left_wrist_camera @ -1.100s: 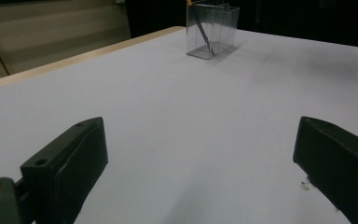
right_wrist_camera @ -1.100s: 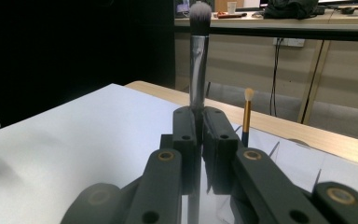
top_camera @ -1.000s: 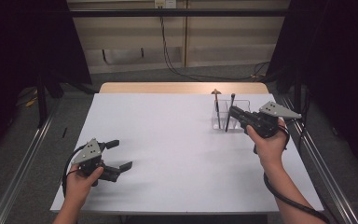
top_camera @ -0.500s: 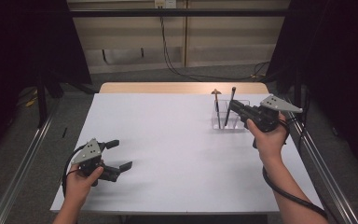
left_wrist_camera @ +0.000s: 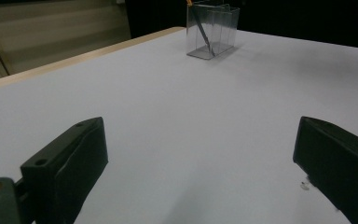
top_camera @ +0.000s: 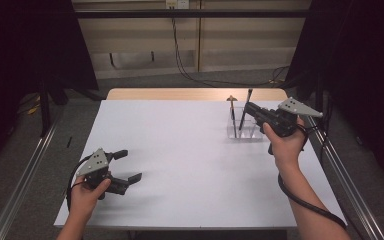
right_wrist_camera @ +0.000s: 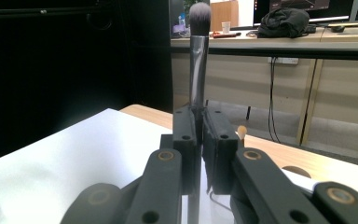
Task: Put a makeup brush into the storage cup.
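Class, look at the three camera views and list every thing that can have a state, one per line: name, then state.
Left gripper: open, nothing between its jaws, low over the white table.
Right gripper: shut on the dark-bristled makeup brush.
Dark-bristled makeup brush: held upright, bristles up, above the holder.
Clear plastic compartmented holder: upright on the table.
Thin tan-tipped brush: standing in the holder, leaning.

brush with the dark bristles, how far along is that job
Done: one brown-tipped brush stands in the clear plastic holder. In hand: the right gripper clamps the dark-bristled brush upright over it. Left: lower and release. The left gripper waits open.
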